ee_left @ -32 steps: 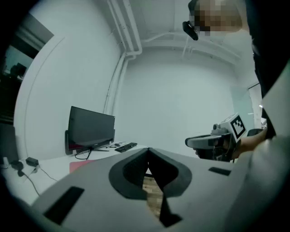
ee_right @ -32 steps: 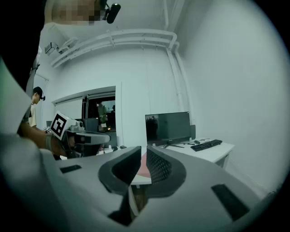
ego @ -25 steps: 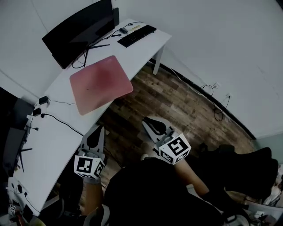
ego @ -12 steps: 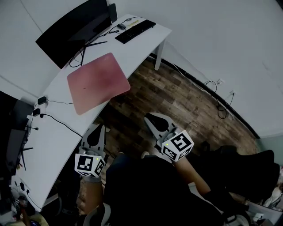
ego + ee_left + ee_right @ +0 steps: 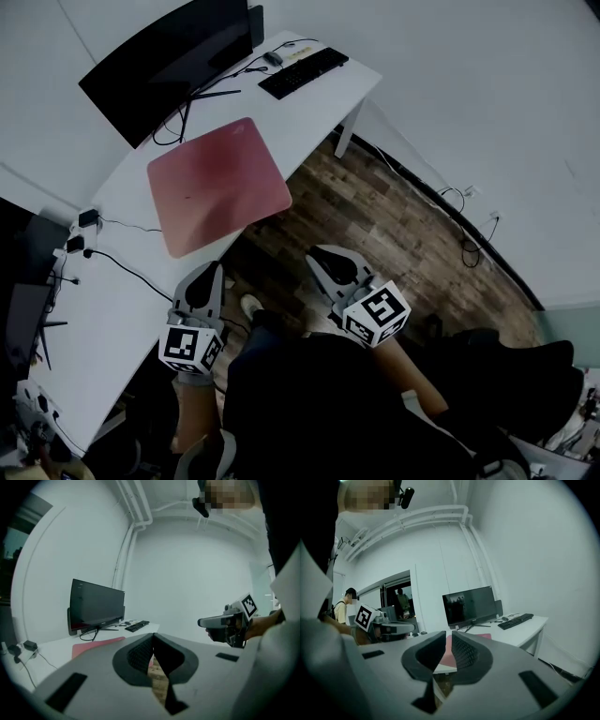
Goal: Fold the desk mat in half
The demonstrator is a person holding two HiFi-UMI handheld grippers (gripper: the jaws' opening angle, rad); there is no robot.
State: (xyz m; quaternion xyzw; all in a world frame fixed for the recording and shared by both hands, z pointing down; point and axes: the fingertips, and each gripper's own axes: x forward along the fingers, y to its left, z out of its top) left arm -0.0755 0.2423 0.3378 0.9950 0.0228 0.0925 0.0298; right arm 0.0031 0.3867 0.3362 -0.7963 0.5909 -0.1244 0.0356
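Desk mat (image 5: 217, 184): lay flat, unfolded, at the desk's (image 5: 122, 281) front edge, handy for grasping. Left gripper (image 5: 210, 272) and right gripper (image 5: 319, 256): both closed, empty, short of desk; folding apparently not begun.

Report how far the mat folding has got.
Done: nothing yet; the pink mat lies flat and unfolded on the white desk. In hand: the left tongs and right tongs are both shut and empty, over the floor short of the desk. Left: reach the mat, grip one edge, and fold it over onto the other half.
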